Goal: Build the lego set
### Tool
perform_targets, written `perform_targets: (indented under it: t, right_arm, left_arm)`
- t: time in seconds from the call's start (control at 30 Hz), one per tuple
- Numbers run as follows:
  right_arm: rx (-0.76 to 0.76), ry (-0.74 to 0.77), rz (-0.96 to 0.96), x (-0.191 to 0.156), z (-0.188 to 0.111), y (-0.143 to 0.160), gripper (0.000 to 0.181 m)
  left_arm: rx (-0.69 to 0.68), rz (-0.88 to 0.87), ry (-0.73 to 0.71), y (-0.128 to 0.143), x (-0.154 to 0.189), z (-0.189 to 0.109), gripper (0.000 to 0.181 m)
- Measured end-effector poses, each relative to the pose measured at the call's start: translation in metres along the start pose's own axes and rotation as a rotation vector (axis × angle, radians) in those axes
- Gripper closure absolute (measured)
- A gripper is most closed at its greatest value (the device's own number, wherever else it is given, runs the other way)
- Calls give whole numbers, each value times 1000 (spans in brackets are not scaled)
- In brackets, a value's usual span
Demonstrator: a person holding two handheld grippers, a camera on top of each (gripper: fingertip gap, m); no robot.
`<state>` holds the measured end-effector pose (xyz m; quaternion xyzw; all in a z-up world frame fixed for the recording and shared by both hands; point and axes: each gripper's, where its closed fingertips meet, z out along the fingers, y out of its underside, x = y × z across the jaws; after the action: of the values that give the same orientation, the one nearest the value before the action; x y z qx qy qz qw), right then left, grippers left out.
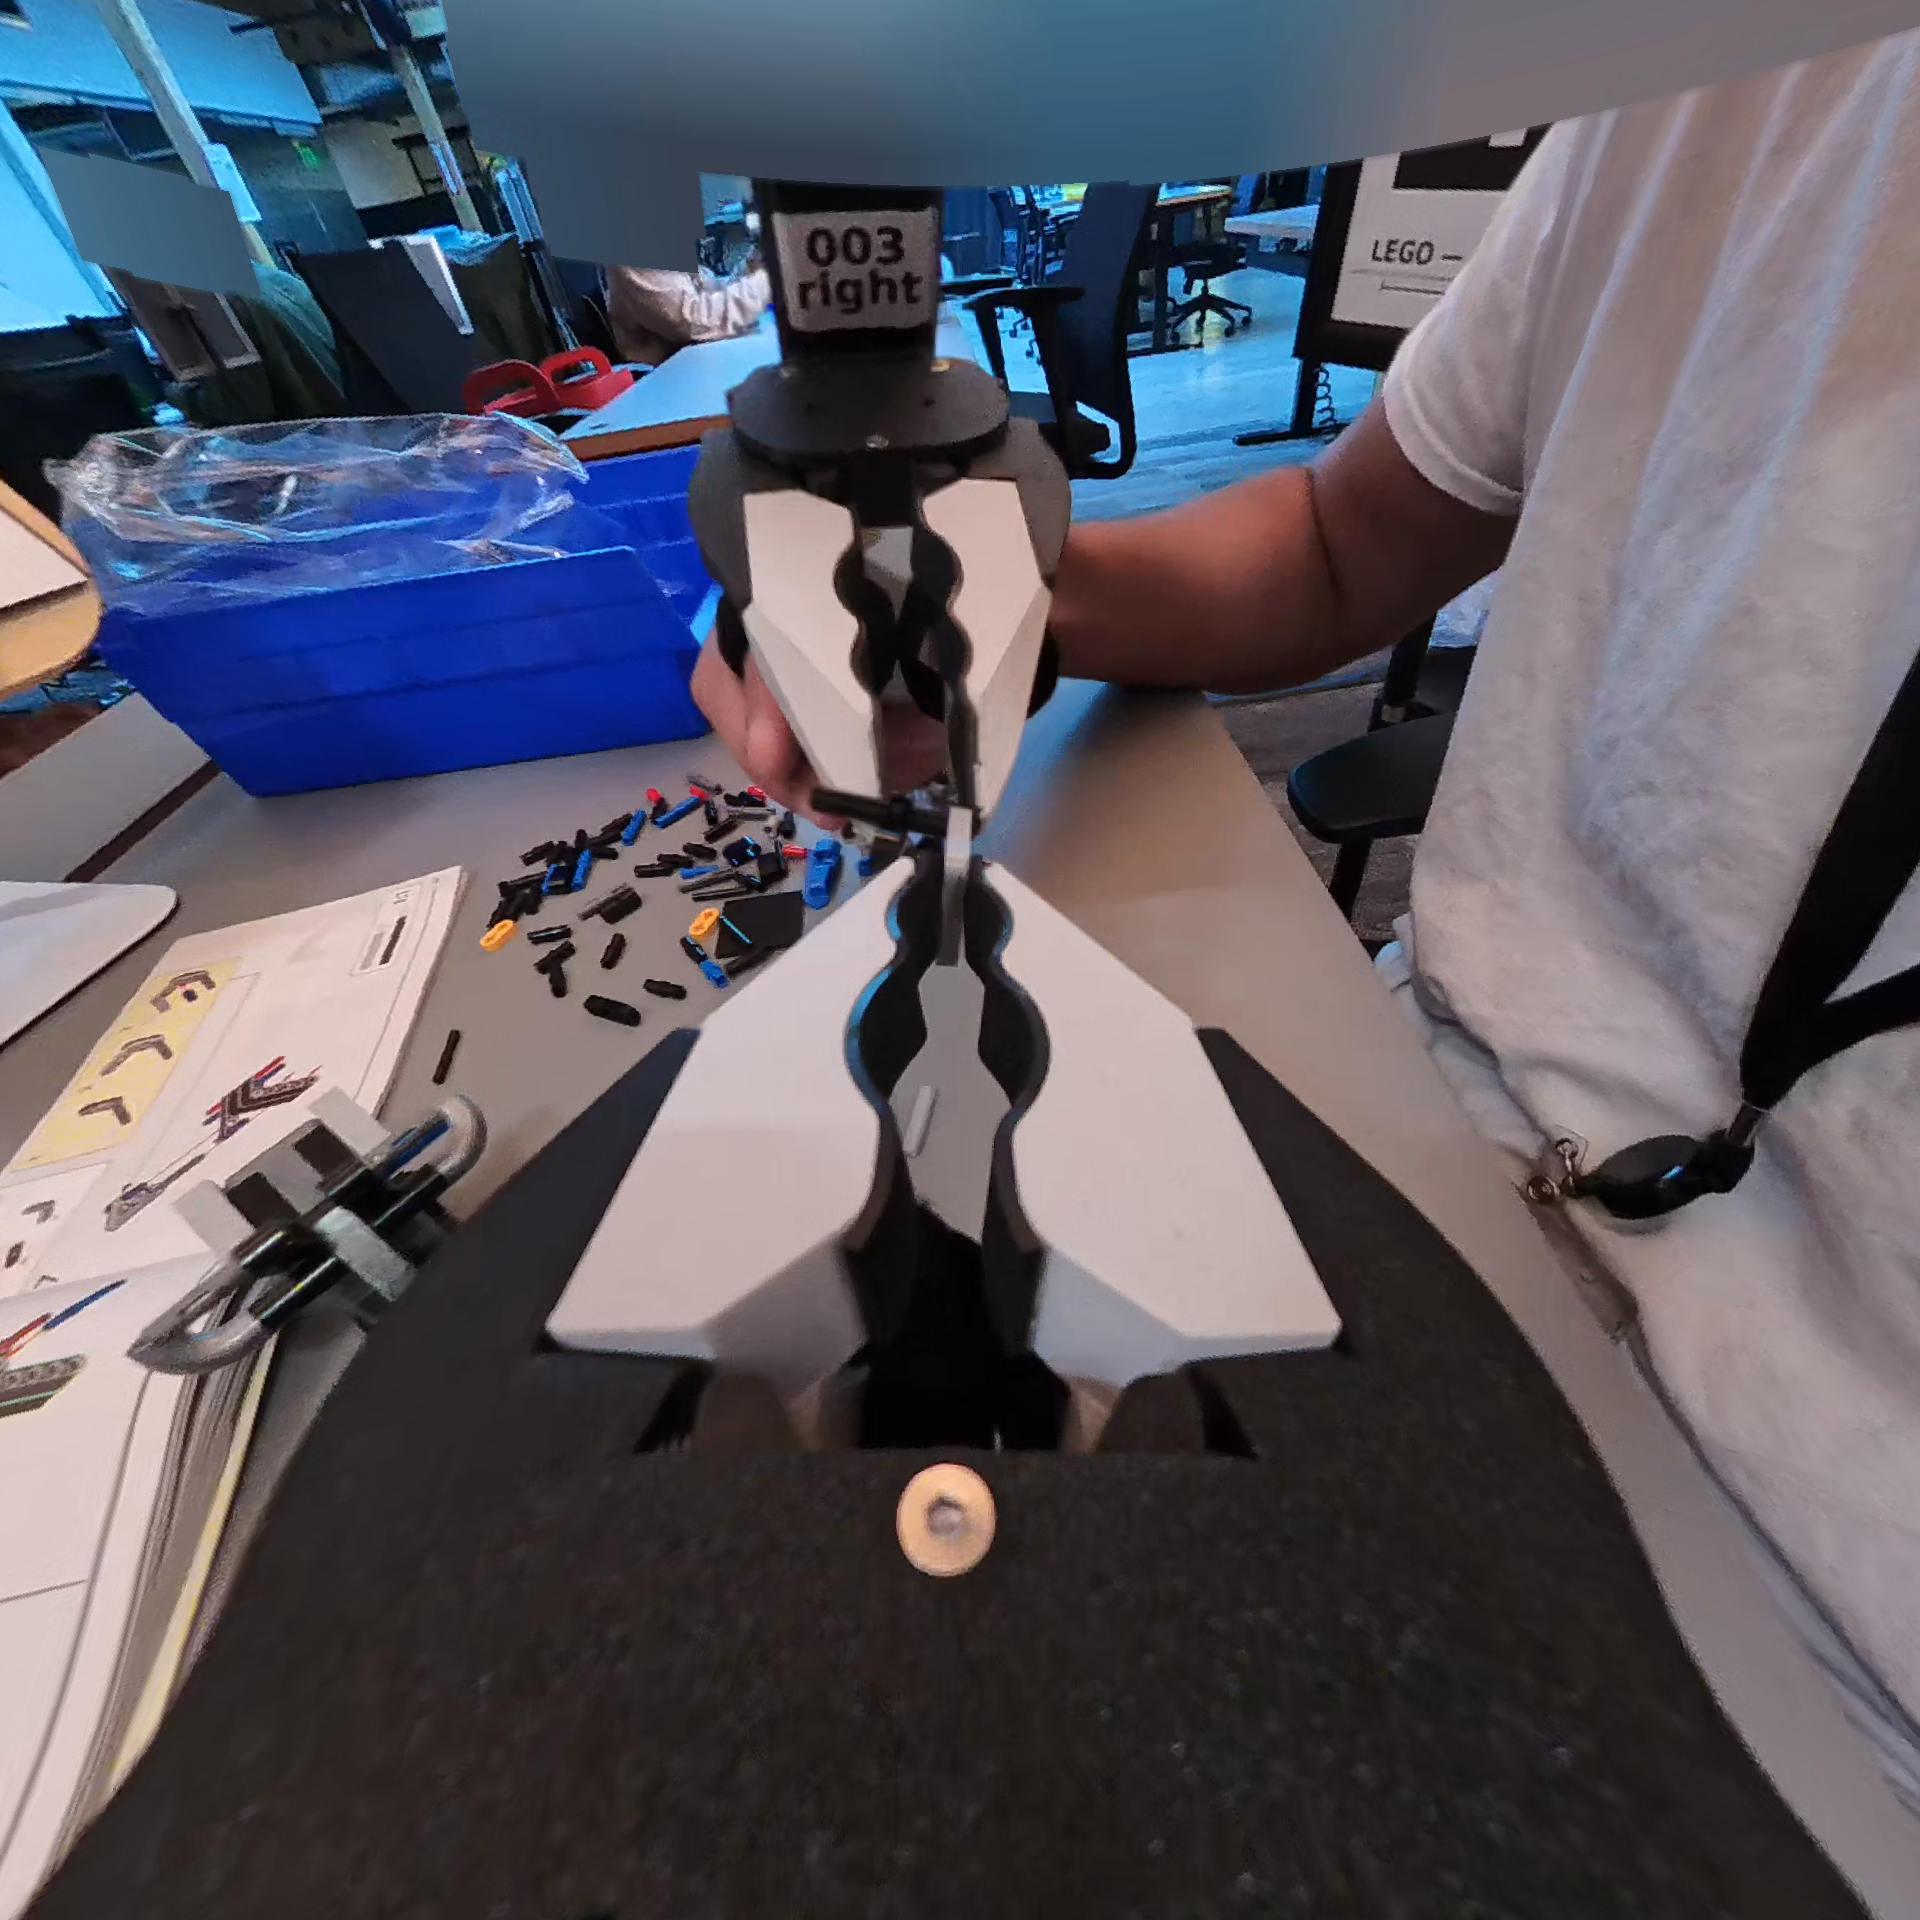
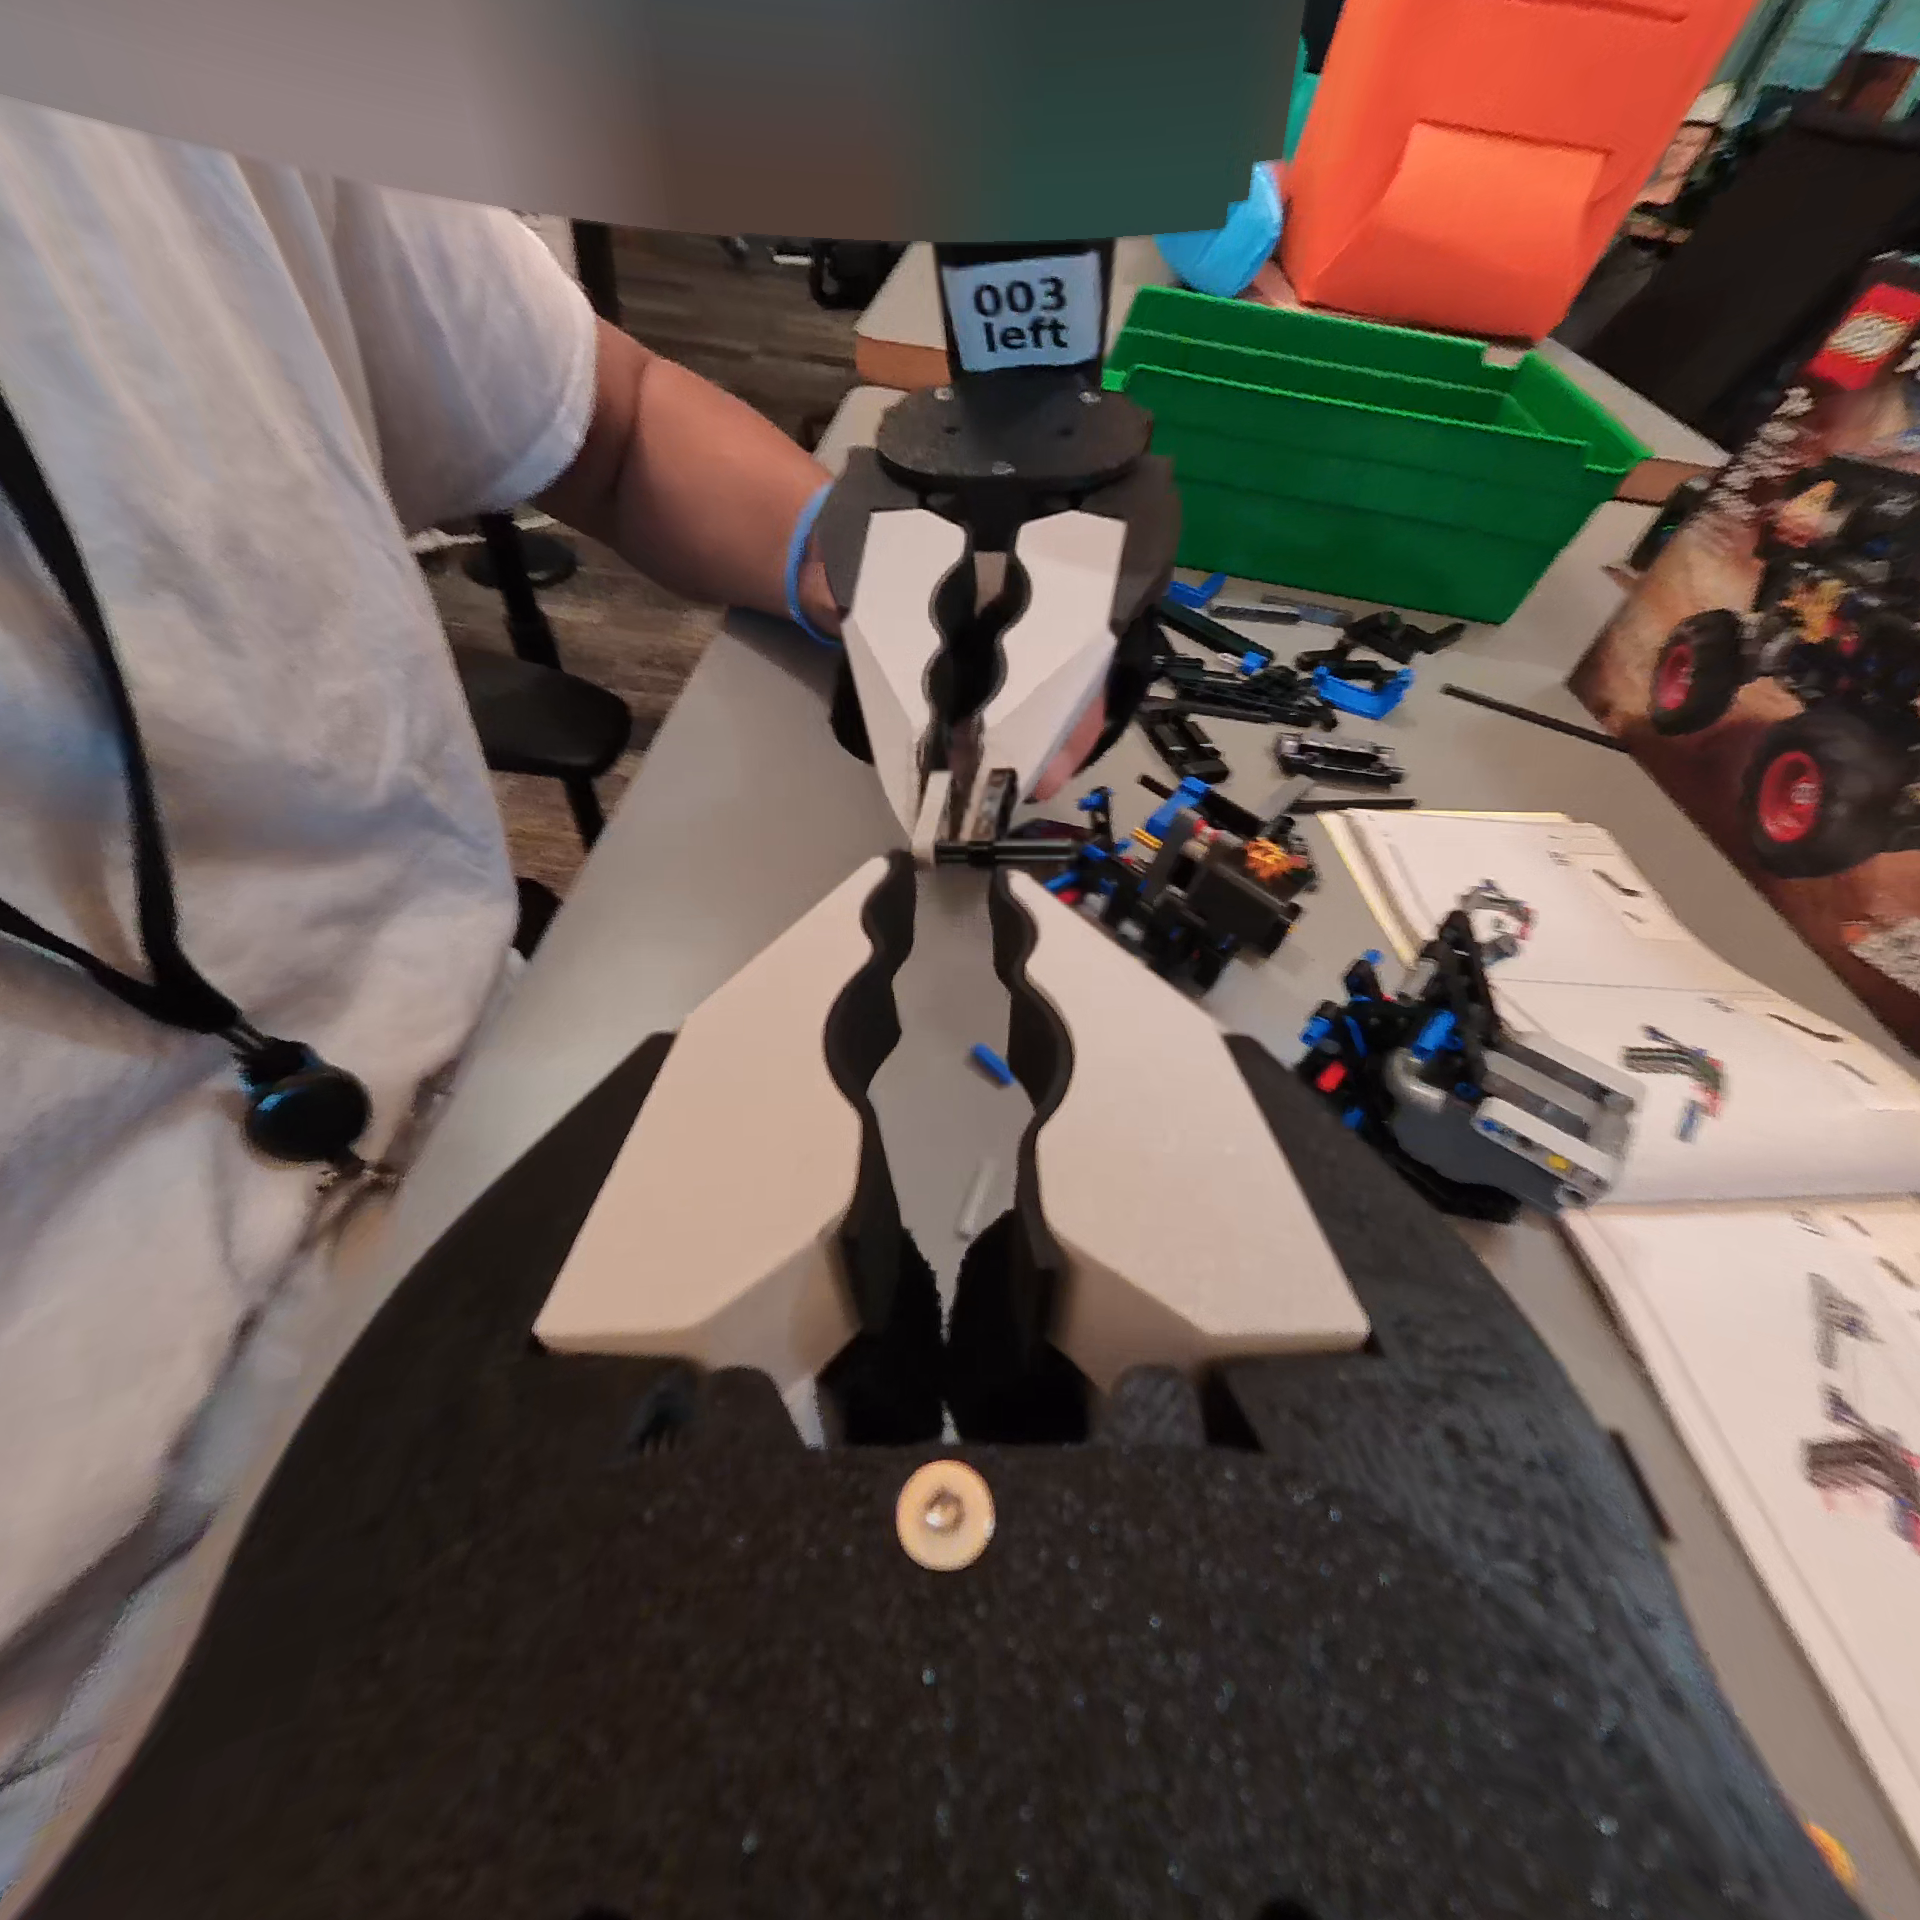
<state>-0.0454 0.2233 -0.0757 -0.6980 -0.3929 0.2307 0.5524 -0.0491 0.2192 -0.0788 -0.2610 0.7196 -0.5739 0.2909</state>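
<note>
In the left wrist view, my left gripper (image 1: 940, 878) is shut on a thin grey Lego beam (image 1: 953, 904) that stands upright at its tips. My right gripper (image 1: 928, 800) faces it tip to tip, holding a black axle piece (image 1: 857, 805) that sticks out sideways. In the right wrist view, my right gripper (image 2: 951, 868) has the black axle (image 2: 1003, 852) across its tips, with its jaws narrowly apart around it. The left gripper (image 2: 951, 790) holds the pale grey beam (image 2: 932, 808) with a black part (image 2: 994, 798) beside it. The two pieces touch above the grey table (image 2: 727, 779).
A pile of small pins (image 1: 665, 883), an instruction booklet (image 1: 270, 1039) bearing a grey sub-assembly (image 1: 312, 1226), and blue bins (image 1: 416, 644) lie left. Two built sections (image 2: 1195, 883) (image 2: 1475, 1081), loose black parts (image 2: 1247, 696), green bins (image 2: 1351, 468) and the set box (image 2: 1787, 675) lie right. A person's torso is close. The tips of both grippers are at nearly the same place.
</note>
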Motion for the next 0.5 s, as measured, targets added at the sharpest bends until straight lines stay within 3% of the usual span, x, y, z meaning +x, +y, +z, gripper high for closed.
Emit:
perform_targets:
  t: [0.13, 0.5]
  right_arm:
    - [-1, 159, -90, 20, -14, -7, 164]
    - [-6, 106, -34, 14, -3, 0, 150]
  left_arm:
    - [2, -22, -13, 2, -6, -4, 179]
    - [-16, -1, -9, 5, -3, -1, 179]
